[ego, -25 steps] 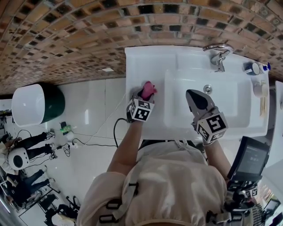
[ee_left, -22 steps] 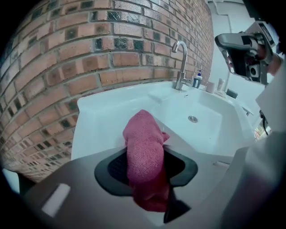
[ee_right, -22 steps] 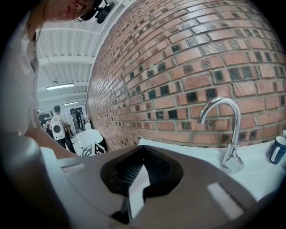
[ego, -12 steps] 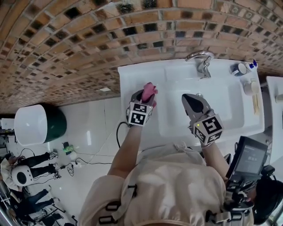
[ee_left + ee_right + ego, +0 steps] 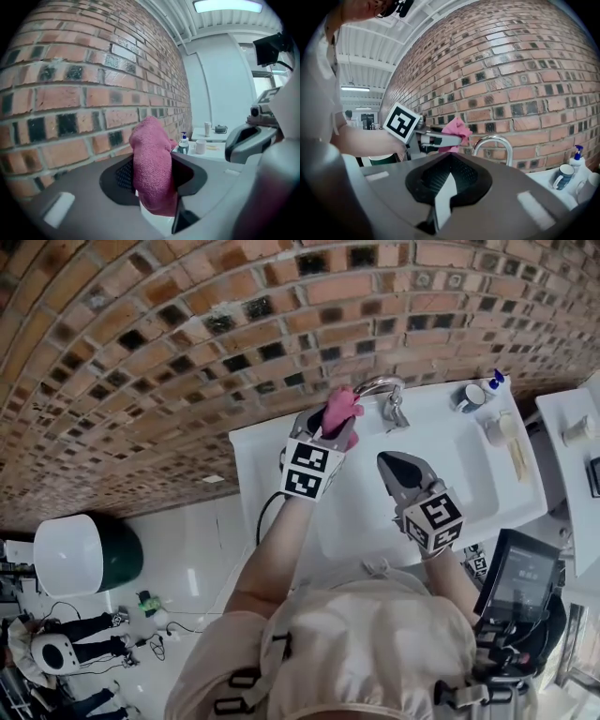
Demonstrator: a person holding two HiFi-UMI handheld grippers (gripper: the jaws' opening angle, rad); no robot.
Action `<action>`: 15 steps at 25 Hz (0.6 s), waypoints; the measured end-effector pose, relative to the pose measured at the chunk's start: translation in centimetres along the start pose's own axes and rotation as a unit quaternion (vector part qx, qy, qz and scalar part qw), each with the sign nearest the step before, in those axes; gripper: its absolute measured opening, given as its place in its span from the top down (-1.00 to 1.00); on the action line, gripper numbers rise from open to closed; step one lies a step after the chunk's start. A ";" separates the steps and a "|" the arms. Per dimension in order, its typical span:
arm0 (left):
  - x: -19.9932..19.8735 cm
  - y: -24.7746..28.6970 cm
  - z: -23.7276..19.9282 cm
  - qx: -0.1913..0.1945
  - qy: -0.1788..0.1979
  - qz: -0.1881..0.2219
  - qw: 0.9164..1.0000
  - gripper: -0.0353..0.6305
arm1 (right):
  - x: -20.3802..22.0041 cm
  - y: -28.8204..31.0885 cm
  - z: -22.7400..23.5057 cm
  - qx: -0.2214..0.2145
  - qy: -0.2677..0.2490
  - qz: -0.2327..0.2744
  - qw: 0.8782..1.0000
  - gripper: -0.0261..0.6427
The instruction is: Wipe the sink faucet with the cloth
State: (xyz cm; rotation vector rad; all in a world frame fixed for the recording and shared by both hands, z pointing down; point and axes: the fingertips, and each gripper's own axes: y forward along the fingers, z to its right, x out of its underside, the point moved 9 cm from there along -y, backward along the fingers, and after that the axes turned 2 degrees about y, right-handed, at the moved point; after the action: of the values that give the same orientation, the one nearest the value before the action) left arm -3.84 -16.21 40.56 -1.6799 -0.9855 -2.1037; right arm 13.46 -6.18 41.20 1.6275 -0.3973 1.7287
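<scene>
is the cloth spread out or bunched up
Bunched up: the cloth stands as a thick pink wad clamped in the left gripper.

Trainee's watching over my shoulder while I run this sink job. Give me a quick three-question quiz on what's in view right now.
1. Multiple choice: what is the left gripper shut on? A) a pink cloth B) a sponge C) a brush
2. True or false: the right gripper has something between its jaws.
3. Fill in: the pink cloth is held up close beside the chrome ____.
Key: 1 A. 2 False: its jaws are together with nothing between them. 3 faucet.
</scene>
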 end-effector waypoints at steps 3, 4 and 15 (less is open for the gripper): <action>-3.0 2.6 0.7 0.018 0.011 0.014 1.000 0.41 | -0.3 -0.9 0.8 0.004 0.000 -0.001 1.000 0.94; -3.7 3.5 1.0 0.023 0.015 0.015 0.999 0.41 | -0.3 -1.1 1.1 0.006 0.001 -0.002 1.000 0.94; -4.7 9.8 1.0 0.013 0.018 0.009 1.000 0.40 | 1.0 -2.9 4.2 0.031 0.025 -0.022 0.999 0.94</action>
State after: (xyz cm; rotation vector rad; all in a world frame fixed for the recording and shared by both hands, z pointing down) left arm 4.05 -23.64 39.57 -1.6268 -0.9795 -2.0933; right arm 18.56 -6.60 42.10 1.6208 -0.2827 1.7609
